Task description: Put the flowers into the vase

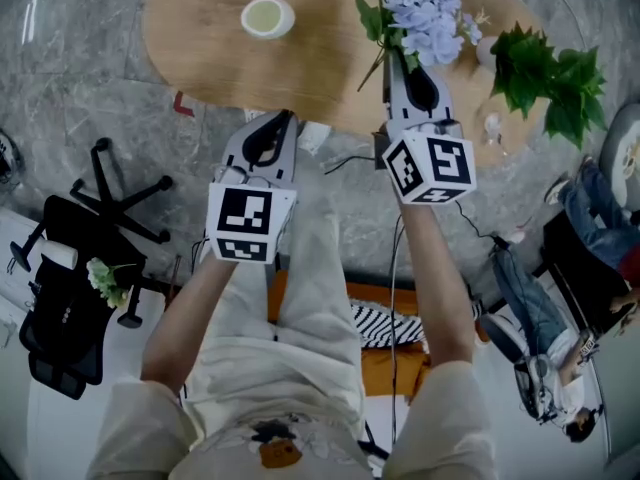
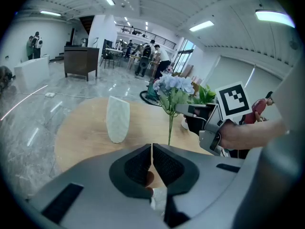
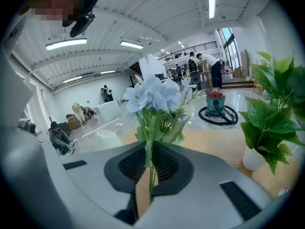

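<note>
Head view: the left tongs point(image 1: 284, 118) are squeezed together, holding nothing, by the counter's point(image 1: 200, 53) near edge. The right tongs point(image 1: 398, 56) pinch the stems of the flowers point(image 1: 420, 8) above the counter. Farther back, to the left, stands the vase point(image 1: 268, 16).

The right gripper point(image 1: 398, 56) holds a bunch of pale blue flowers point(image 1: 425, 8) by the stems, the blooms over the oval wooden desk point(image 1: 200, 48) and pointing away from the person. The white vase point(image 1: 268, 16) stands well apart on their left, and a leafy potted plant point(image 1: 550, 73) is near on their right. The left gripper point(image 1: 284, 120) hangs at the desk's near edge, its fingers aimed toward the desk.
</note>
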`<state>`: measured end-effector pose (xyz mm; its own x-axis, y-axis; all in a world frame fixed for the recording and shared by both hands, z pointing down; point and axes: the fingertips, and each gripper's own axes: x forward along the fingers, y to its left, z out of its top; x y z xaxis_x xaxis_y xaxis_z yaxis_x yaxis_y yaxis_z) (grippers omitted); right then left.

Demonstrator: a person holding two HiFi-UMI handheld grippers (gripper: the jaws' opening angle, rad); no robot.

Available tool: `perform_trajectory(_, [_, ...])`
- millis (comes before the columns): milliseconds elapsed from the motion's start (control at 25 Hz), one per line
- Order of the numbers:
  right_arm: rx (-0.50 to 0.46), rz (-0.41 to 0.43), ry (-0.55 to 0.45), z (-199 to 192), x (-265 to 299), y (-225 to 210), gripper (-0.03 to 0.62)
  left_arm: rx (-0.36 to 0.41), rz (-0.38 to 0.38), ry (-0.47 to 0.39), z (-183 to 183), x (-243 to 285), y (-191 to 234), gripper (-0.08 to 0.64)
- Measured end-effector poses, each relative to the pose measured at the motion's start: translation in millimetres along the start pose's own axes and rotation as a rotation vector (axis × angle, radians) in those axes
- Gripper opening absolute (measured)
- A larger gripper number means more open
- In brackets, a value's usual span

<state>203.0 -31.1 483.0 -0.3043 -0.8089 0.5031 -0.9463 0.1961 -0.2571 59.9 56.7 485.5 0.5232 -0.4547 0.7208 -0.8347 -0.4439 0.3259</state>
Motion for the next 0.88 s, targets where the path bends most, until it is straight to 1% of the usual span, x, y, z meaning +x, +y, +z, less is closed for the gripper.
perform_trajectory(160, [-0.030,0.017,-0.049,7,-5,6,0.017,0.008,0.019,-0.010,-1,-3,-1,0.011])
perform_trajectory(280, [-0.039,0.050,-0.054,7,-5,14,0.017,0.002,0.026,-0.026,-1,-5,-1,0.011])
perform_trajectory(360, [-0.065,0.069,-0.065,9,-6,20,0.017,0.000,0.032,-0.042,1,-7,-2,0.011])
perform_trajectory(480, [-0.108,0.093,-0.093,17,-9,31,0.017,-0.002,0.038,-0.062,3,-12,-2,0.011])
perform_trajectory(880, [-0.152,0.158,-0.207,51,-15,61,0.017,-0.030,0.058,-0.098,3,-29,5,0.011])
